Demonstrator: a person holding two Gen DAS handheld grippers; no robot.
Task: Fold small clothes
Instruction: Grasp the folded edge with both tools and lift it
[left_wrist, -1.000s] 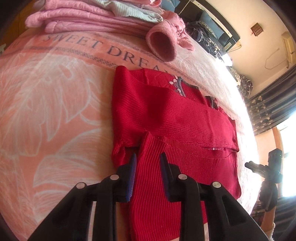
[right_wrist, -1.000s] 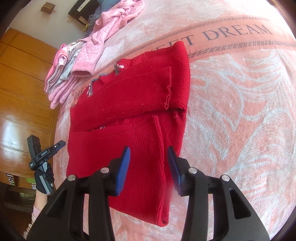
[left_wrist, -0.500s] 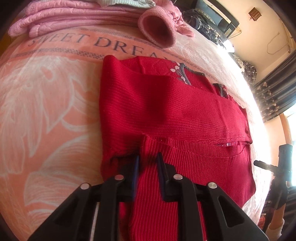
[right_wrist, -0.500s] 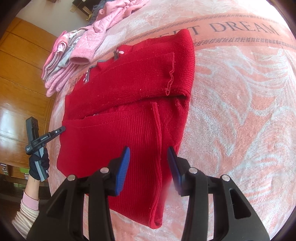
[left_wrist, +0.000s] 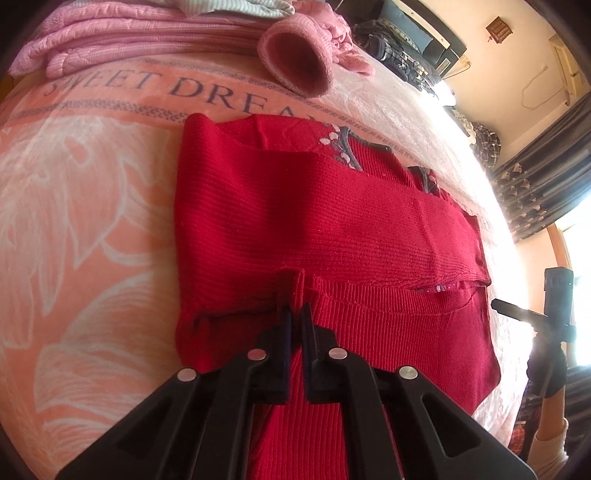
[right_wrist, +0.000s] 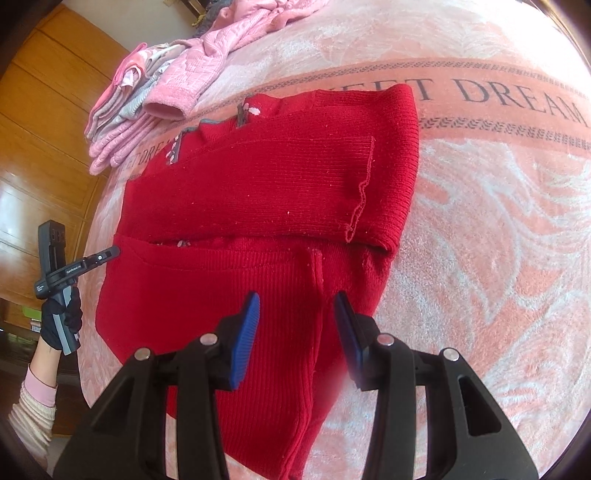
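Observation:
A red knit sweater (left_wrist: 332, 229) lies flat on the pink bedspread, its sleeves folded across the body. My left gripper (left_wrist: 296, 317) is shut on a raised ridge of the sweater's lower fabric near its left side. In the right wrist view the same red sweater (right_wrist: 266, 192) fills the middle. My right gripper (right_wrist: 297, 321) hovers open over the hem end, its blue pads either side of a vertical fold edge without pinching it.
A pink bedspread (left_wrist: 74, 206) printed "SWEET DREAM" covers the bed. A pile of folded pink clothes (left_wrist: 147, 33) sits at the far edge, also the pink clothes (right_wrist: 155, 88). A gloved hand (right_wrist: 61, 321) holds the other gripper at the bed's side.
My left gripper moved forward onto the sweater and shut, pinching up a ridge of fabric. The right gripper moved closer over the hem and stayed open.

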